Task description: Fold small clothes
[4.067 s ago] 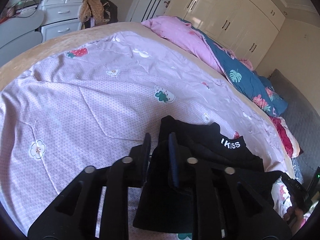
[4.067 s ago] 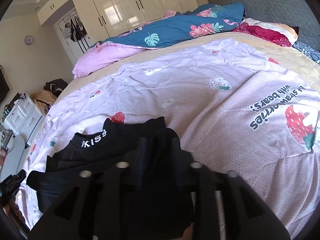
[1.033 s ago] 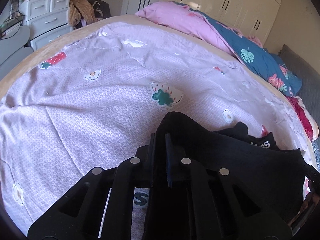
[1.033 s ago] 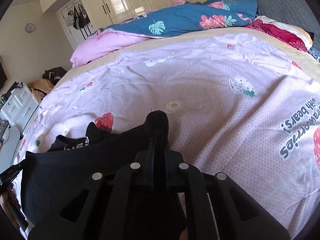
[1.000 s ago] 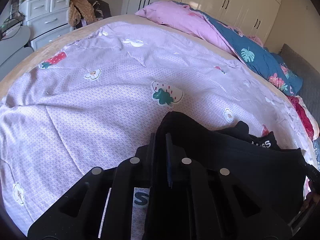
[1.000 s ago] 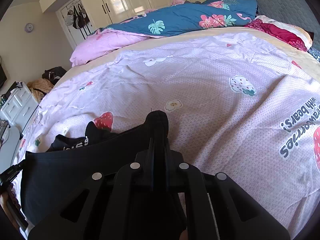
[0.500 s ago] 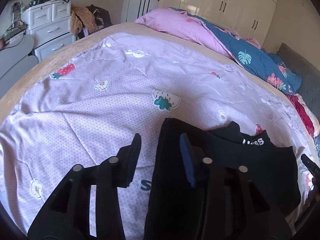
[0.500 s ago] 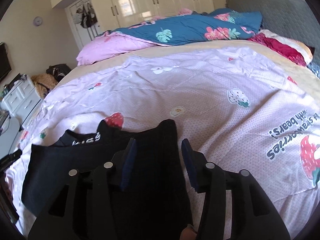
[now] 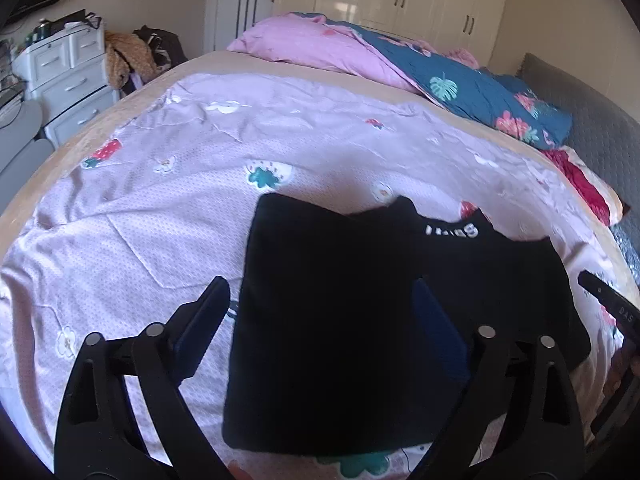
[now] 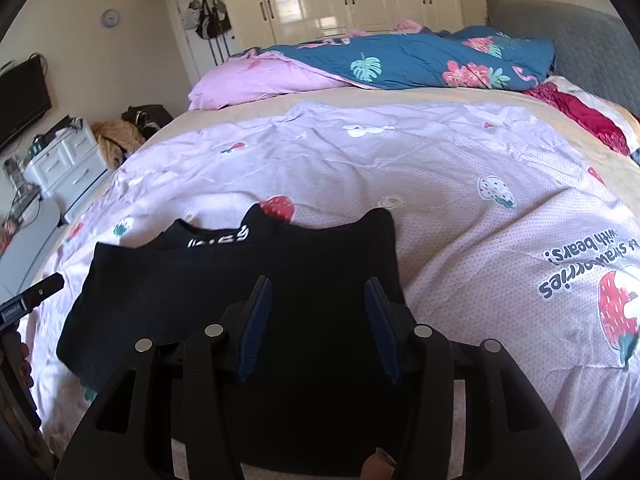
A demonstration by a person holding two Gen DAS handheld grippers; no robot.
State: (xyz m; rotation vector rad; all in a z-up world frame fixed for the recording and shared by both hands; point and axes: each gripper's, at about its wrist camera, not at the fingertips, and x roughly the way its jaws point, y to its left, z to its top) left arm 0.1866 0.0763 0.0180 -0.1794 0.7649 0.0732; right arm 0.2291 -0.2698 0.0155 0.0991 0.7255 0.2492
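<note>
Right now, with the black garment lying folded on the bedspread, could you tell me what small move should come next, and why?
Probably fold it once more sideways. The black garment lies flat on the lilac bedspread but is still wide. The left hand-held gripper is opening above it and the right hand-held gripper stands open, neither pinching cloth, so either could take an edge.

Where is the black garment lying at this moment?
In both wrist views the black garment lies flat on the lilac strawberry-print quilt, just beyond the open fingers, near the bed's front edge.
</note>
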